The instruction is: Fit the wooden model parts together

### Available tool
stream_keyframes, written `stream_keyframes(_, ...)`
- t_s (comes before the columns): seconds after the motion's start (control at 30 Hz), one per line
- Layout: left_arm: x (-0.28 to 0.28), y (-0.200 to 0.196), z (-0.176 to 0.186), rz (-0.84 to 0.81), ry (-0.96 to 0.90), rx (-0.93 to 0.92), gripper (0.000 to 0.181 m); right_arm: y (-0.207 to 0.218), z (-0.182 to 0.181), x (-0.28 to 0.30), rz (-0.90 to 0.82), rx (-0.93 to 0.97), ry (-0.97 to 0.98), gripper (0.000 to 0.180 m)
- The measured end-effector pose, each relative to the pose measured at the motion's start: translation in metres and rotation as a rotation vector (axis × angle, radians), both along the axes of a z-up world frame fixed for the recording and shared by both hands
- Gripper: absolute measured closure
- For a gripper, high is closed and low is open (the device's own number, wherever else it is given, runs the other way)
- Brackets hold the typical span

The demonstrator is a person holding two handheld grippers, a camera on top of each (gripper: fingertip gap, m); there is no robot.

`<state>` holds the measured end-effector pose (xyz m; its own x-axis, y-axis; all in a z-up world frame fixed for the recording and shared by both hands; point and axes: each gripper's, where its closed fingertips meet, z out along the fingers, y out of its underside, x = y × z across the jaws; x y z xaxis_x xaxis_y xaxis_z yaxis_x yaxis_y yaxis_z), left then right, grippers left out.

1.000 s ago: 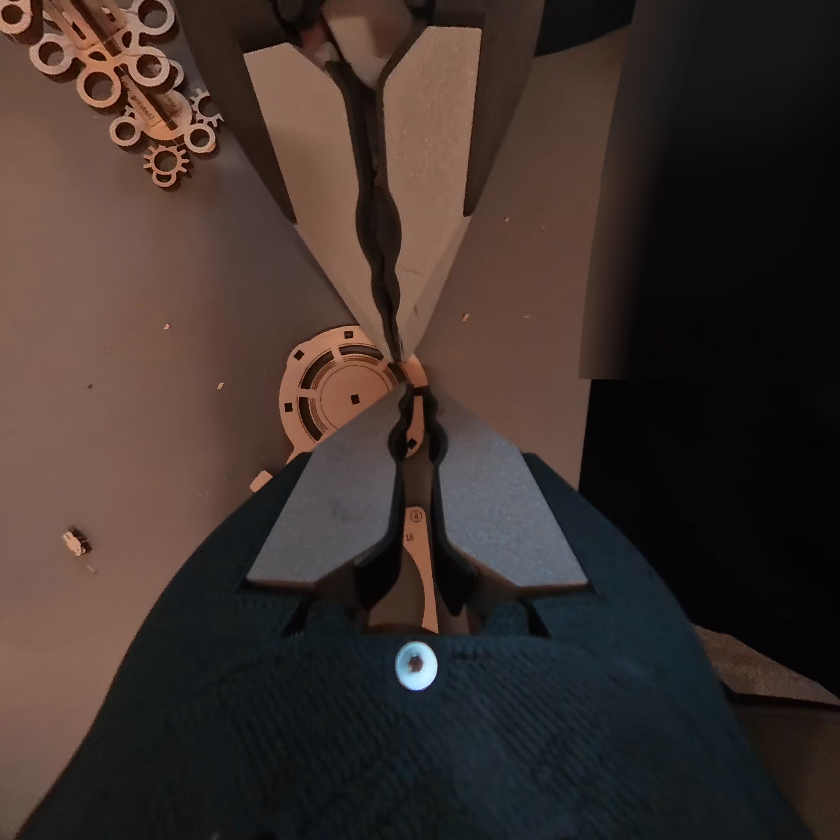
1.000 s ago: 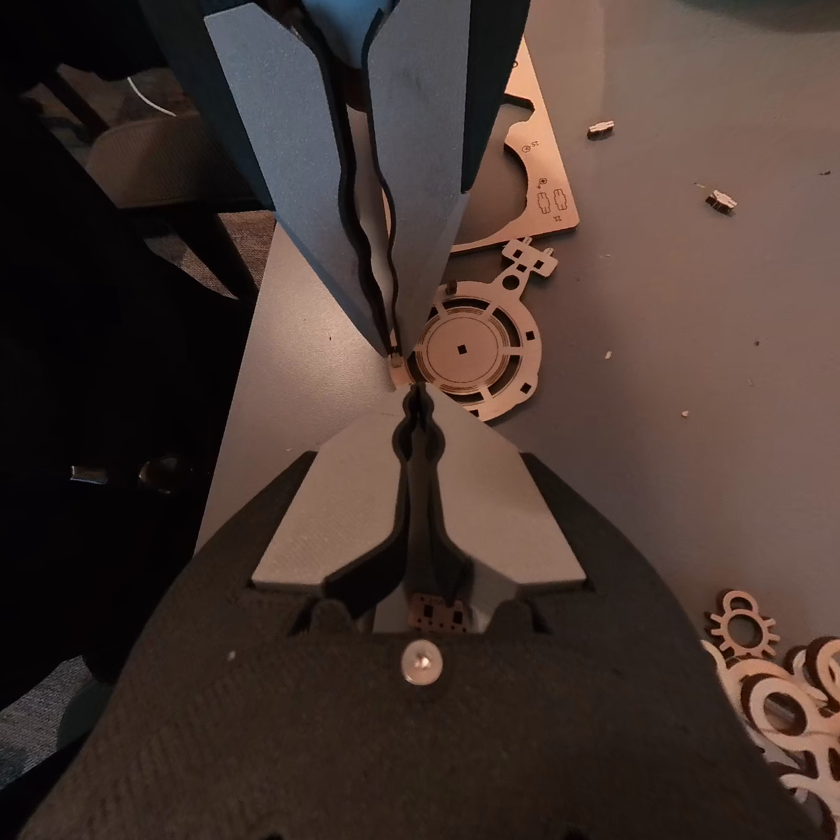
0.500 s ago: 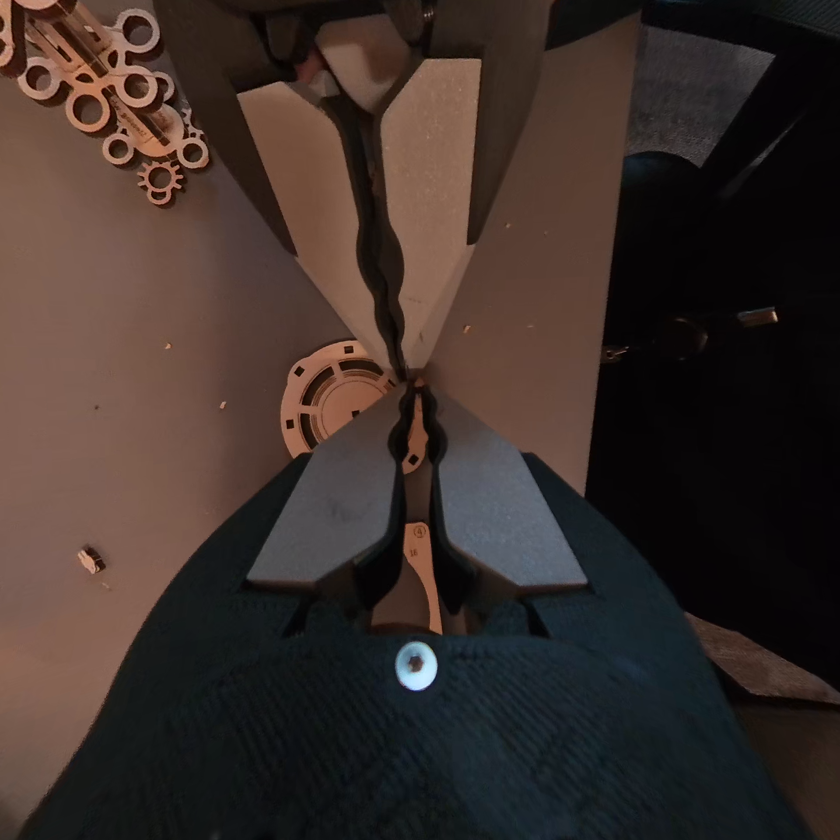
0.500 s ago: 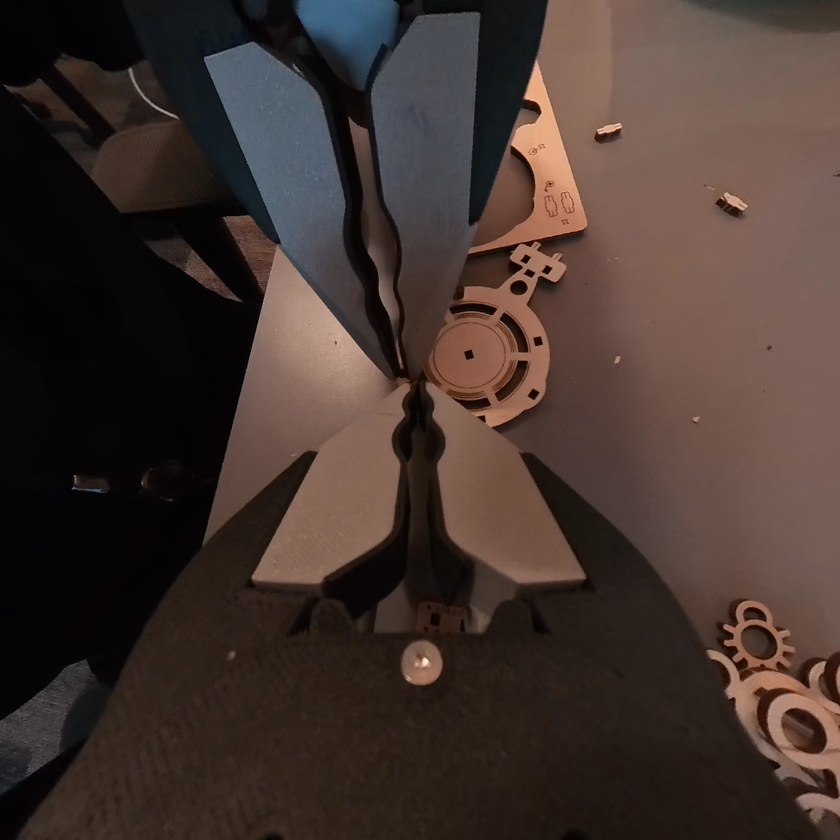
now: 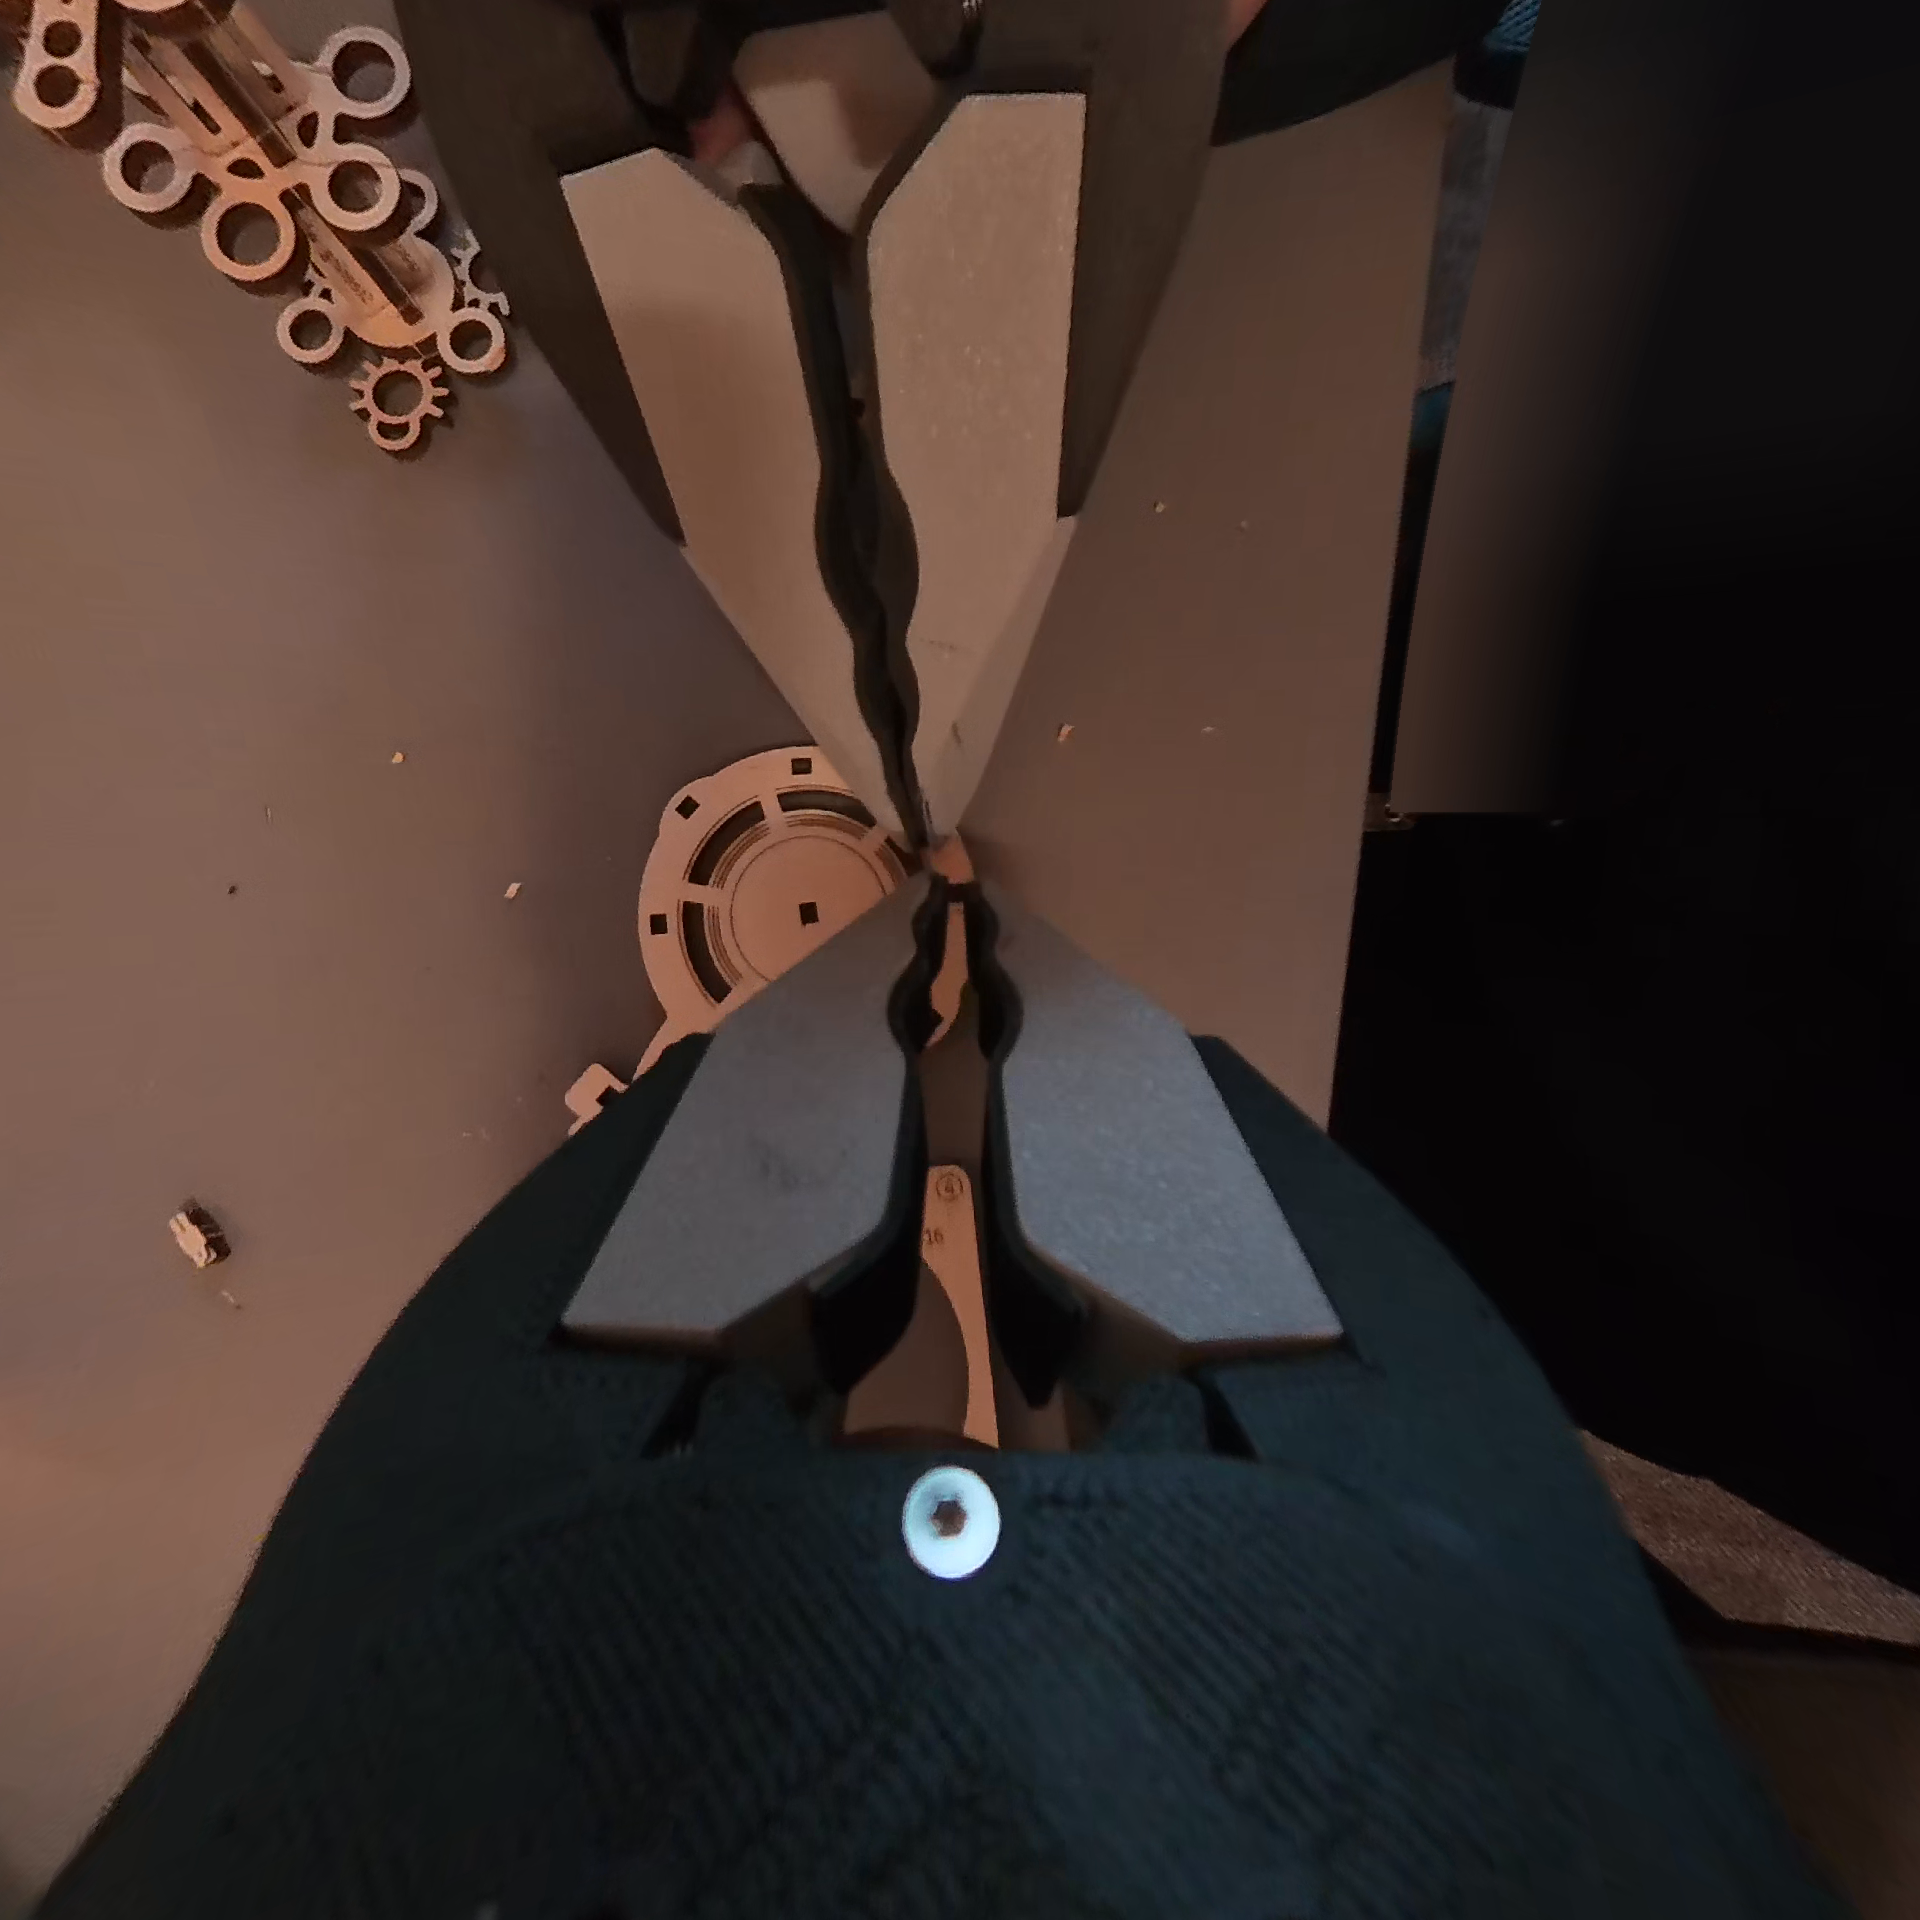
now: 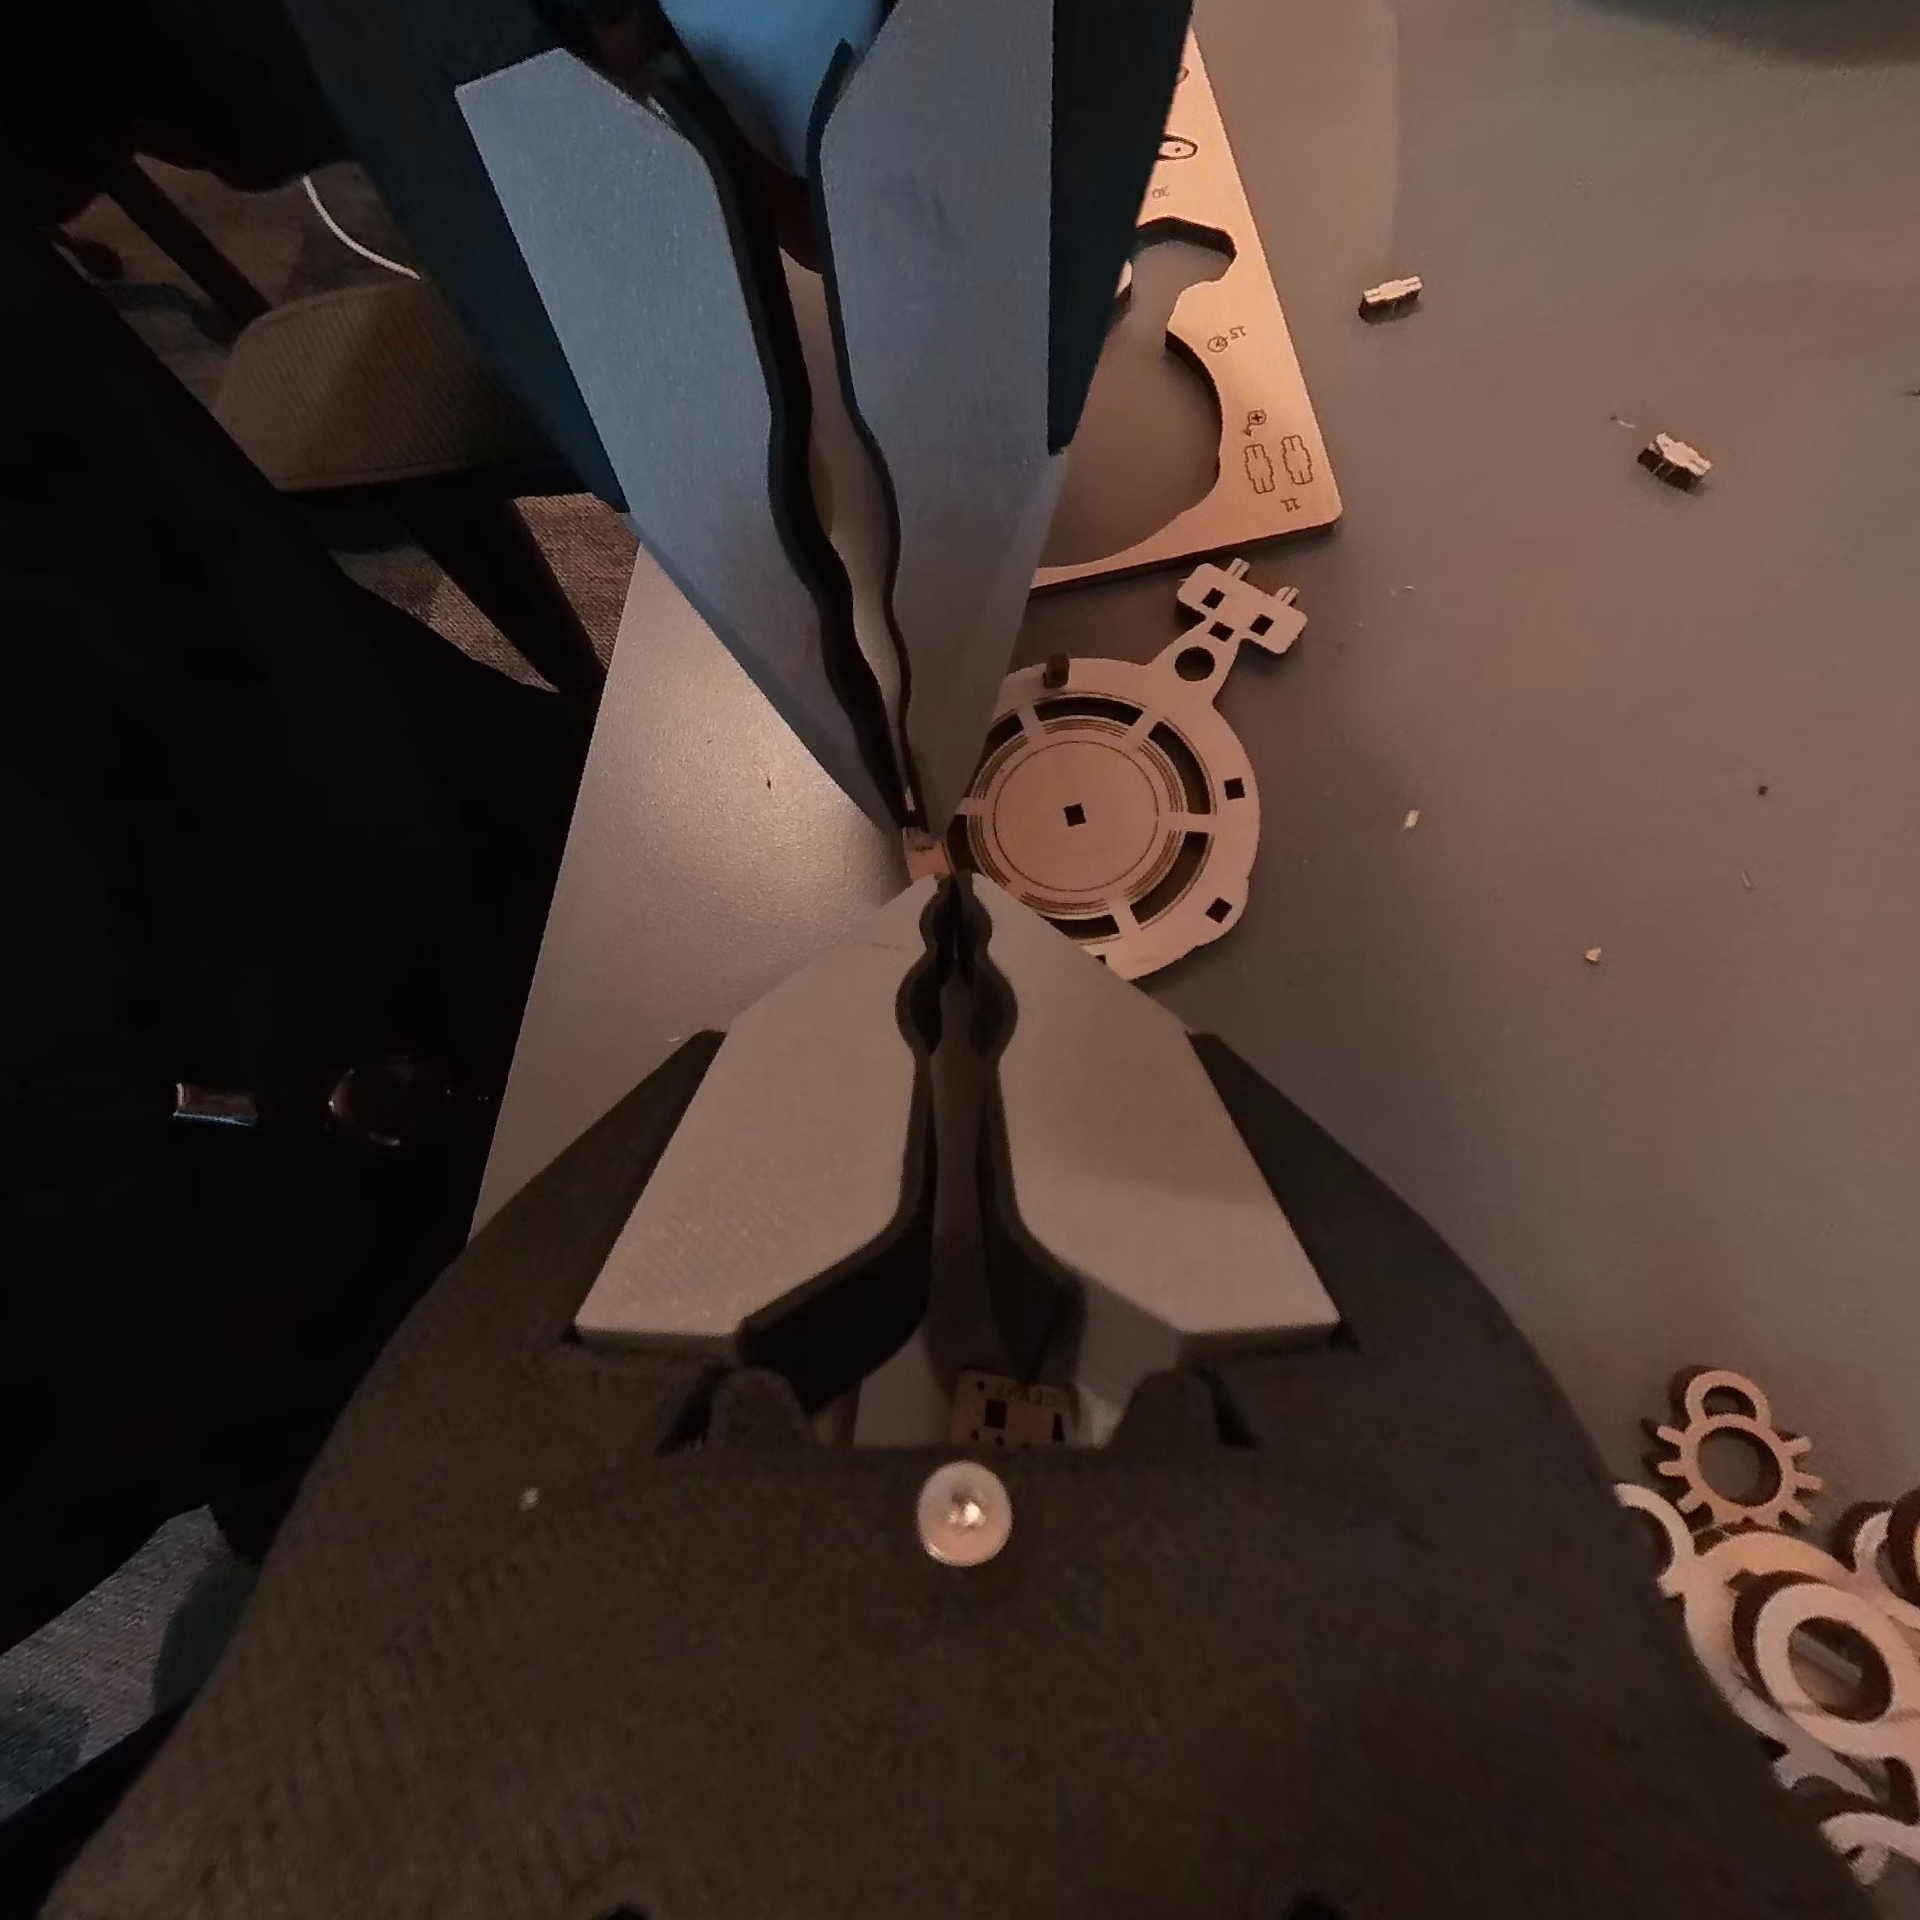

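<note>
Both tongs meet tip to tip at frame centre above the grey counter [image 5: 260, 831]. The left tongs [image 5: 945, 894] and right tongs [image 6: 951, 894] are pressed together, pinching a small wooden piece [image 6: 928, 854]. The round slotted wooden disc [image 6: 1101, 821] lies just beside.

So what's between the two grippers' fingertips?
A small wooden piece, held by the left gripper, tip to tip against the shut right gripper; both wrist views show it.
</note>
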<state>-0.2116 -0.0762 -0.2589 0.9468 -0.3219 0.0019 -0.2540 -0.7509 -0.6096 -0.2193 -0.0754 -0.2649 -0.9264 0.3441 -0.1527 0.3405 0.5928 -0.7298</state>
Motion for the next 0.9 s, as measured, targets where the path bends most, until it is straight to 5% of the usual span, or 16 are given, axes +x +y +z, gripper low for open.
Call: stream_keyframes(0.9,0.001,0.0,0.0,0.007,-0.033,0.033,0.18,-0.009,0.004,0.006,0.026,-0.049,-0.044,0.18)
